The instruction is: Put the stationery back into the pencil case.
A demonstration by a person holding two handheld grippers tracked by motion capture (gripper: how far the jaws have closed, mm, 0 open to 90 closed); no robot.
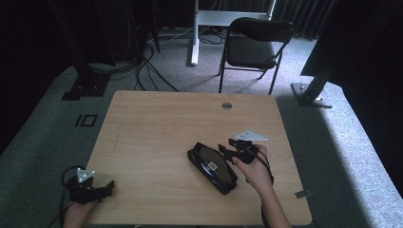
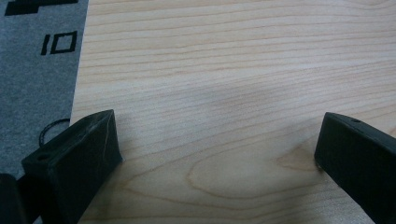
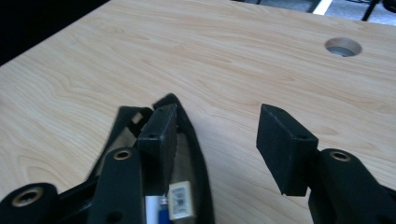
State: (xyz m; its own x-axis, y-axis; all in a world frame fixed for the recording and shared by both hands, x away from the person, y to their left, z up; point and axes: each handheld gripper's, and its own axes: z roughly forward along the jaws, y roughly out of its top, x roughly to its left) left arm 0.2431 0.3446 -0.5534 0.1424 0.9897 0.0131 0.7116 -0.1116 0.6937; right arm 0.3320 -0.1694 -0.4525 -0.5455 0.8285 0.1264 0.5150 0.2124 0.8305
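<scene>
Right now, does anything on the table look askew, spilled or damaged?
Nothing spilled or broken. The black case lies diagonally on the table, open, with its contents showing. The right tongs are open at its near end; the left tongs are open over bare wood.

Beyond my table with its grommet hole stands a black chair; cables cross the carpet

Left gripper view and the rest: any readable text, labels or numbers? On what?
"10", black marking on the grey floor beside the table.
Sticker inside the black case by the right gripper: barcode-like print, too small to read.
Nothing else legible.
</scene>
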